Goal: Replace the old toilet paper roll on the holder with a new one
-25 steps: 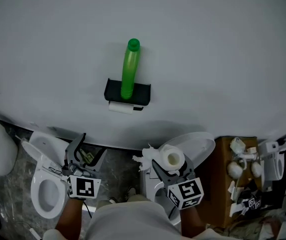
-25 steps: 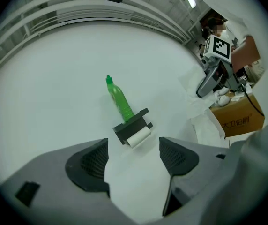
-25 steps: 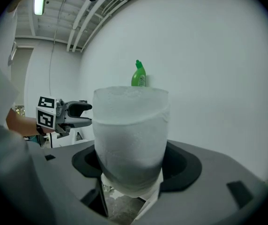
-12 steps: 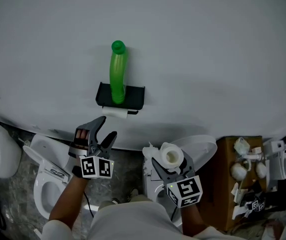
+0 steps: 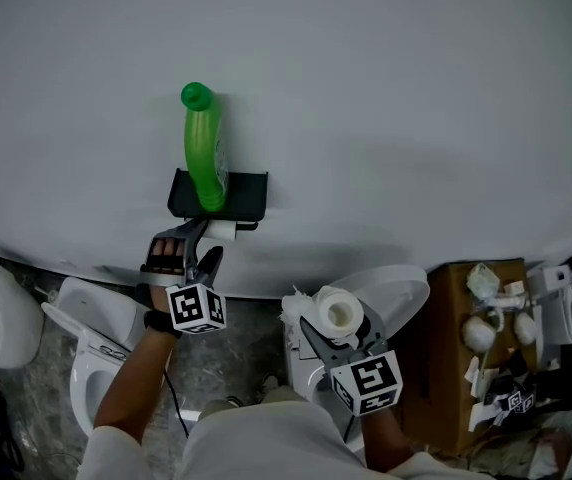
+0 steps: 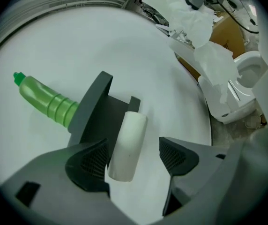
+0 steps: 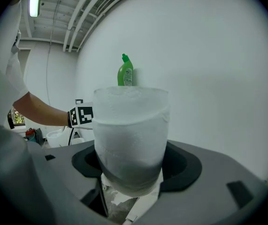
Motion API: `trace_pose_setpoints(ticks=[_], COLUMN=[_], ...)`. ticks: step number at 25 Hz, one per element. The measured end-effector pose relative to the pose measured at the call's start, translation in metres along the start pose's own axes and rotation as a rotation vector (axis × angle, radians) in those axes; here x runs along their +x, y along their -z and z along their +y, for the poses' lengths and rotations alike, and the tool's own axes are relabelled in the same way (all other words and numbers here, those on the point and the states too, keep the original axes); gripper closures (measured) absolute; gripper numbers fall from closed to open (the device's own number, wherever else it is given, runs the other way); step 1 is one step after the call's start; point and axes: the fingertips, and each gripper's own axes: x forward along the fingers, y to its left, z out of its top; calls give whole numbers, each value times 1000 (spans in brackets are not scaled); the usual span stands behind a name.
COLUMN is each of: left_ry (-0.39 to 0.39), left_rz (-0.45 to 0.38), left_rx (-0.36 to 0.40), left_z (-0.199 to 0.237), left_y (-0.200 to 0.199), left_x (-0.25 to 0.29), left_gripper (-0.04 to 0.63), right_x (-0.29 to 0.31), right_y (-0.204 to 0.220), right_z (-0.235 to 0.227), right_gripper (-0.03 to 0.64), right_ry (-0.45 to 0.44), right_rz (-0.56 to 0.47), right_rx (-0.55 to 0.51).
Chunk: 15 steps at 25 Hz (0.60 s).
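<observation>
A black wall holder [image 5: 236, 196] carries a green bottle [image 5: 202, 148] on top and the thin white old roll [image 5: 221, 231] underneath. My left gripper [image 5: 196, 256] is just below it. In the left gripper view the old roll [image 6: 128, 139] lies between the open jaws of the left gripper [image 6: 134, 156]. It is close to the left pad [image 6: 89, 161] and apart from the right pad [image 6: 176, 156]. My right gripper [image 5: 341, 336] is shut on the full new roll [image 5: 338, 313], which stands upright in its jaws [image 7: 130, 130].
A white toilet [image 5: 91, 333] stands at lower left and another toilet's lid [image 5: 401, 286] shows behind the right gripper. Crumpled tissue [image 5: 291, 313] lies beside the new roll. A brown box [image 5: 456, 368] with white items sits at the right. The wall is plain white.
My left gripper rose from beside the left toilet to the holder and rolled, so the old roll now lies between its jaws. The right gripper with the new roll barely shifted.
</observation>
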Motion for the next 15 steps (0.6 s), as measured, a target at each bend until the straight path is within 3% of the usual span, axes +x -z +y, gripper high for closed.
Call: trace_pose_setpoints(ticks=[4,6,7,15], left_ry=[-6,-26,-34,-27], left_rz=[32,35,28,-36], left_rx=[5,10,12,27], left_z=[2,7,9,5], left_y=[2,3,2,-23], left_x=[10,13,14,17], left_gripper=[272,315,368,380], right_x=[0,0,0,-3], right_y=[2,3,4,8], right_z=[-1,-2,-3,-10], right_gripper=[299,299,299,298], right_ry=[-4,-1,1,24], right_rz=[-1,-1,-2,-3], right_rx=[9,15,18,40])
